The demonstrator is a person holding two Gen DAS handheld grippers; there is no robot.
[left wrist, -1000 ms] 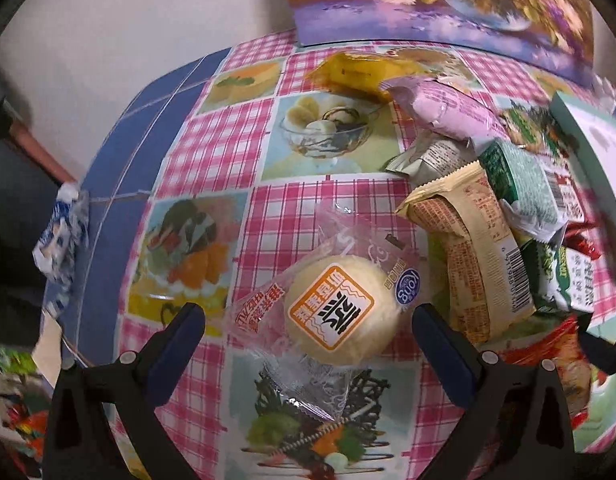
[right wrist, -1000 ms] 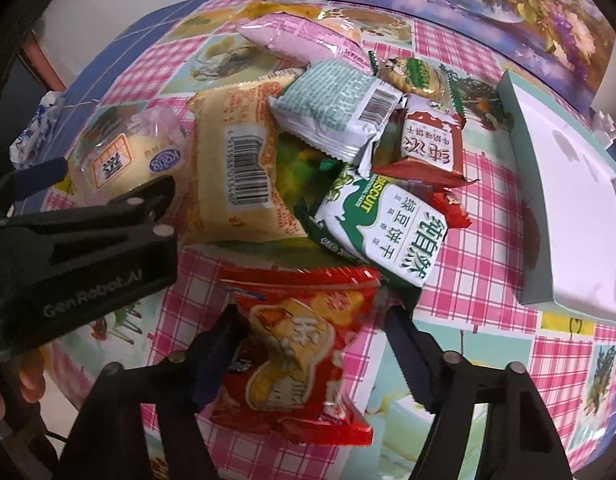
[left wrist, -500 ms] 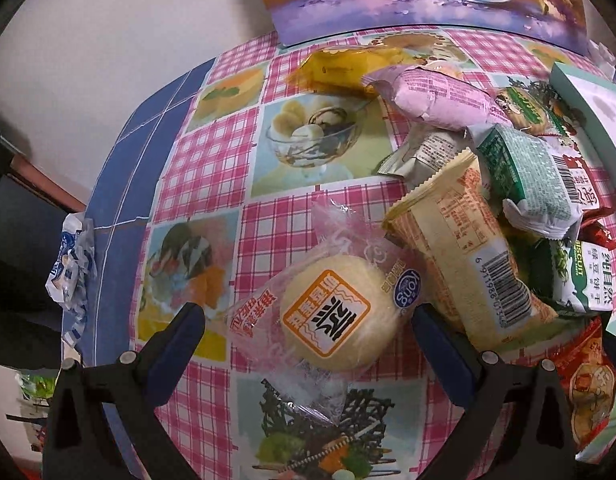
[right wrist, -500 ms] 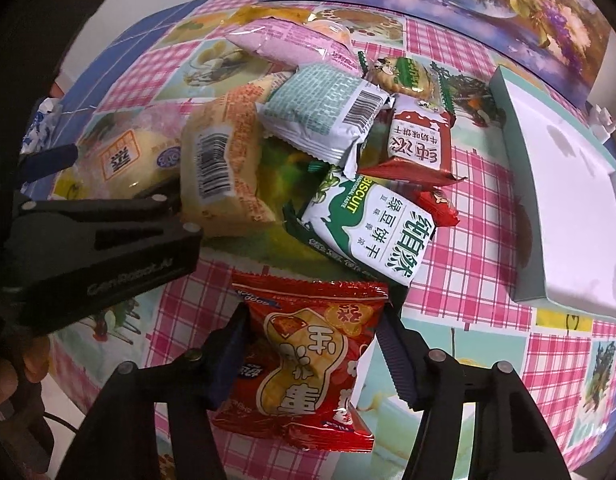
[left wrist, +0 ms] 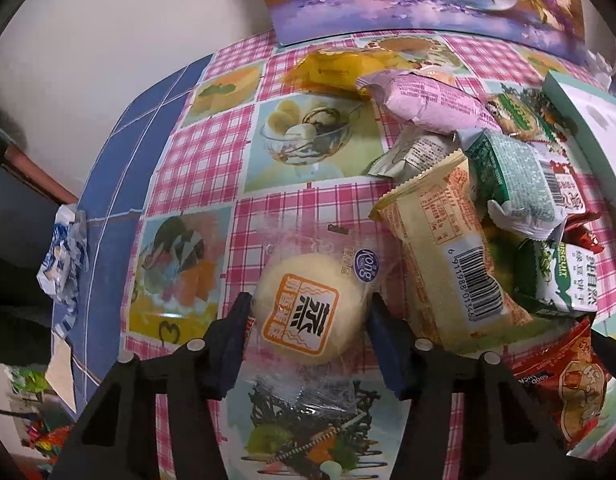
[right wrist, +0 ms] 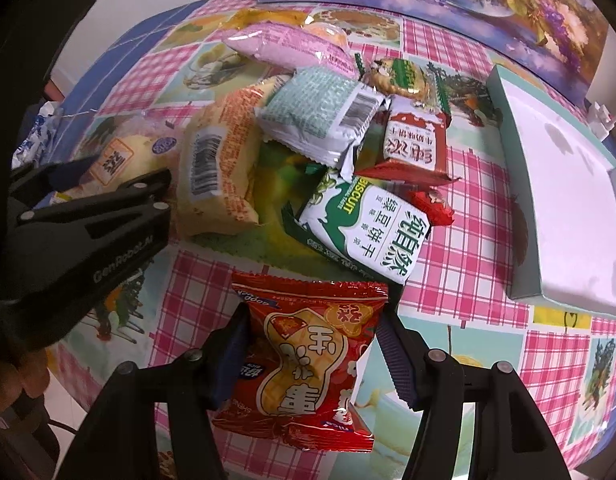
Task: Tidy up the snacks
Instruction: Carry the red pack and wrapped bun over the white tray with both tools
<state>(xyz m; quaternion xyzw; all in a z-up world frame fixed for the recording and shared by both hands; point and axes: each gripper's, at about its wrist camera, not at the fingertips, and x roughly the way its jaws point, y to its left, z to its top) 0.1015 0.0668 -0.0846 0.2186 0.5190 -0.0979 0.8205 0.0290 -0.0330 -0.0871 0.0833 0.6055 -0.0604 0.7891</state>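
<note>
The left hand-held gripper is closing its jaws on a round yellow bun in a clear wrapper, the pads at both sides of it; the wrapper carries a blue "Kong" badge and an orange square label with characters. The bun lies on the tabletop, a pink checked cloth with dessert pictures, just left of the snack heap. The right hand-held gripper has its pads pressed on a red packet printed with a peanut at the near edge of the tabletop; "GOOD LUCK" can be read on it only from the left wrist view. Only the right wrist view shows "GenRobot.AI" on the left tool's black body and the fingers of the person's hand under it. It also shows the white-and-green pack marked "BISCUIT" in full, lying on a red-and-white pack. A beige pack with a barcode shows the digits 6 911988 in the left view. The shallow pale-green box at the right holds nothing. A pink pack and a mint-green pack lie in the heap.
</note>
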